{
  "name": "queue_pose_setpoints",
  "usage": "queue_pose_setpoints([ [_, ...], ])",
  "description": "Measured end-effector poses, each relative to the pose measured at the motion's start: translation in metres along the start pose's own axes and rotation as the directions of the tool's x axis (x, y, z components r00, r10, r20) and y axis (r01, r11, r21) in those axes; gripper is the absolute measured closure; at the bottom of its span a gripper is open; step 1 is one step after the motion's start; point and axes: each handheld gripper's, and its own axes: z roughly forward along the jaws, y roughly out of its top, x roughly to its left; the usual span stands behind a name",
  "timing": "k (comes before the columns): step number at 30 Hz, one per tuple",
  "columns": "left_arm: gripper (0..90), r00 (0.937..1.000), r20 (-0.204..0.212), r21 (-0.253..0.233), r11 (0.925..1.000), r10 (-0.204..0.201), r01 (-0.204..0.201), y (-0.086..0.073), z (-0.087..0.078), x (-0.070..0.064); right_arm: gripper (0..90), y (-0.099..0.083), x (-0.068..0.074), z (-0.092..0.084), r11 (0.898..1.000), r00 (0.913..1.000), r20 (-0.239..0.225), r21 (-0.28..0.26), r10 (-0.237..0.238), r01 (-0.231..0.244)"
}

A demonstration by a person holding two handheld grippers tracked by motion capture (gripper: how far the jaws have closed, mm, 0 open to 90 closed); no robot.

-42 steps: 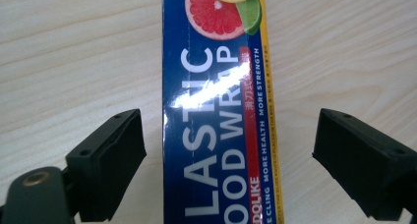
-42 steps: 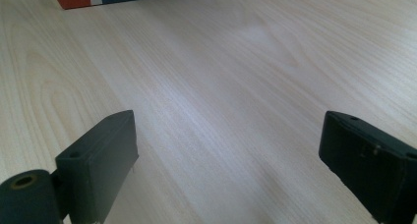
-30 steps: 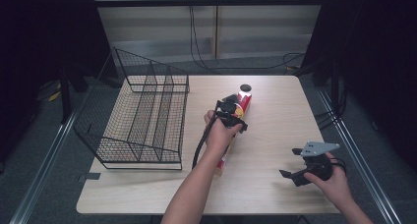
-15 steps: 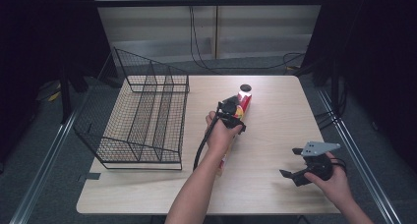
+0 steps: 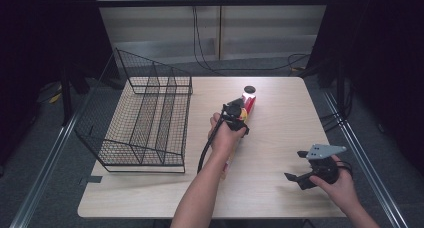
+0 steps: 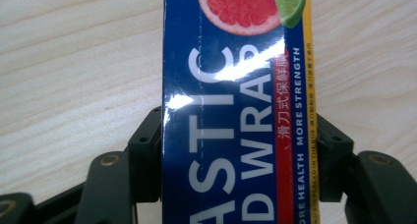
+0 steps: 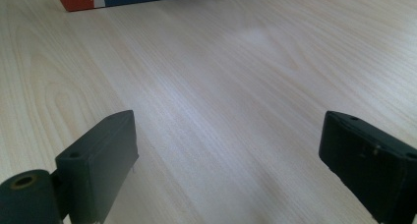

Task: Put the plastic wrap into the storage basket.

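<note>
Right tongs [image 5: 301, 169] near the counter's [image 5: 280, 118] front right edge, jaws spread wide, nothing between them. Mid-counter, left tongs [image 5: 239, 113] clamp the plastic wrap box [image 6: 236, 116] lying flat. Wire basket [image 5: 145, 118] sits at far left.

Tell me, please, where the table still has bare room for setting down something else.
Bare wood lies between the plastic wrap box and the right tongs, along the table's far right edge, and along the near edge in front of the wire basket. The left side is crowded by the basket, the middle by the box and left tongs.
</note>
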Motion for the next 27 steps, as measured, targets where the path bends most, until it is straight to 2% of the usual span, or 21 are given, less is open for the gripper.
queue_pose_setpoints([
  [3,40.6,0.9998,-0.02,0.02,0.9998,0.009,-0.009,0.001,-0.001,-0.002,7.0,0.0,0.0,0.0,1.0,1.0,0.0,-0.002,-0.004,0.004],
  [6,41.2,0.9999,-0.009,0.001,1.0,-0.005,0.005,0.001,-0.001,-0.001,7.0,0.0,-0.001,-0.001,1.0,1.0,0.001,-0.003,-0.004,0.004],
  [12,42.0,0.9998,-0.018,0.025,0.9996,0.013,-0.013,0.001,-0.003,0.0,7.0,0.0,-0.002,0.0,1.0,1.0,-0.001,-0.002,-0.005,0.005],
  [14,42.0,0.9999,-0.009,0.013,0.9999,-0.011,0.011,0.0,-0.003,0.0,7.0,0.0,-0.002,0.0,1.0,1.0,0.001,-0.002,-0.005,0.005],
  [16,42.1,1.0,-0.004,0.036,0.9993,0.006,-0.005,0.001,-0.007,0.002,7.0,0.0,-0.002,0.0,1.0,1.0,0.003,-0.001,-0.004,0.004],
  [20,42.2,0.9999,-0.01,0.053,0.9985,0.012,-0.011,0.003,-0.013,0.005,7.0,0.0,-0.002,0.0,1.0,1.0,0.001,-0.002,-0.007,0.007],
  [23,42.4,0.9999,-0.011,0.056,0.9984,0.0,0.0,0.003,-0.019,0.007,7.0,0.0,-0.002,0.0,1.0,1.0,0.001,-0.002,-0.008,0.008],
  [27,42.6,0.9998,-0.014,0.058,0.9982,0.012,-0.011,0.005,-0.025,0.009,7.0,0.001,-0.002,0.0,1.0,1.0,0.0,-0.003,-0.006,0.006],
])
